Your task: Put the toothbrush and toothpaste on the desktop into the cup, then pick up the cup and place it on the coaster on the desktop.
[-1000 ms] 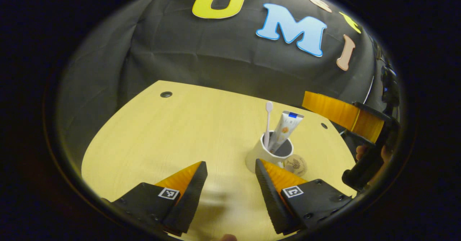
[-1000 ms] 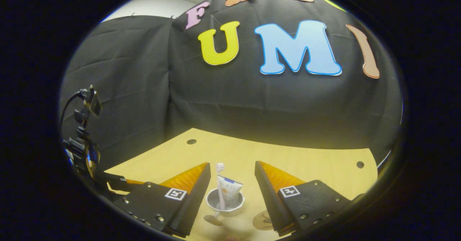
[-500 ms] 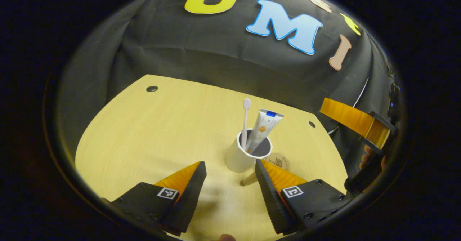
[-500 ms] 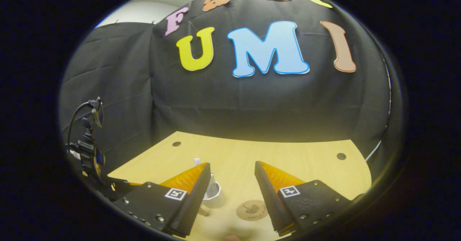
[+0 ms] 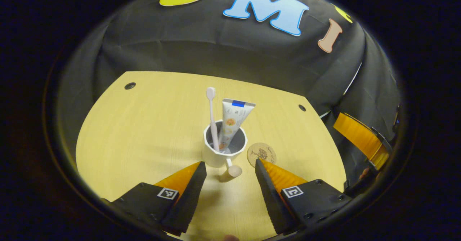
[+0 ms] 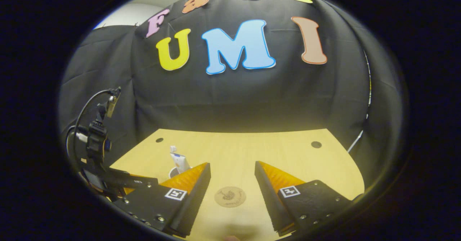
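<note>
Left tongs (image 5: 230, 169): jaws spread wide, nothing between them, low over the table (image 5: 144, 125). Right tongs (image 6: 232, 170): also parted and empty, above the coaster (image 6: 230, 196).

Just ahead of the left tongs stands the white cup (image 5: 219, 154), upright on the bare table, its peg handle (image 5: 232, 168) pointing back toward the tongs. The coaster sits just beside the cup on its right, apart from it, bare.

In the cup: toothbrush (image 5: 212, 118), long axis near vertical, bristle head up; toothpaste tube (image 5: 232, 120), leaning right, crimped end up.

Judgement: cup looks rigid, smooth, likely ceramic, so slippery and breakable; contents light but top-heavy. Grip across the wall or handle, keep it level.
</note>
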A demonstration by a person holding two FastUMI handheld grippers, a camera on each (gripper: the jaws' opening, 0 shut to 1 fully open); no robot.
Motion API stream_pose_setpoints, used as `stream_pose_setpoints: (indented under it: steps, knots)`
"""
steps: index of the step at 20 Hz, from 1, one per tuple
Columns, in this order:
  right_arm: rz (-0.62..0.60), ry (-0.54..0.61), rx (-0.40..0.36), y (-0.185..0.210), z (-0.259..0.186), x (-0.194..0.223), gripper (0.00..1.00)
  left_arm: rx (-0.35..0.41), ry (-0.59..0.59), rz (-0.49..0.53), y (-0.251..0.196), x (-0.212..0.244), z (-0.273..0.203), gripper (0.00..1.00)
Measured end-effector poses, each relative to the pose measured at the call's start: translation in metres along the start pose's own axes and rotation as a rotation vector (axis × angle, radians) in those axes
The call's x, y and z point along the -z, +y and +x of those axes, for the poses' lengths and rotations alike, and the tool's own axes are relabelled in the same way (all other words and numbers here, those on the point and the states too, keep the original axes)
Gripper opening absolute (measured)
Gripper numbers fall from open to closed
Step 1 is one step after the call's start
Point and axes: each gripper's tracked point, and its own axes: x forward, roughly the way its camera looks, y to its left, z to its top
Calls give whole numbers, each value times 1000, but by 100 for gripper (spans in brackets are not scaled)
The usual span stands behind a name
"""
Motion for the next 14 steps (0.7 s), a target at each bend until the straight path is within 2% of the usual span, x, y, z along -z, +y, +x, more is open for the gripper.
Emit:
stream_pose_setpoints:
  steps: [1,2,7,14]
  knots:
    - [4,3,14,-7,-4,3,74,6,24,-13,-3,1,5,90]
    - [8,5,25,-13,-8,4,78,6,47,-25,-4,3,9,89]
    - [-16,35,86,-38,-19,23,78,-28,136,-53,-2,8,28,89]
    - [-22,69,93,-47,-24,38,79,-86,265,-105,10,20,55,89]
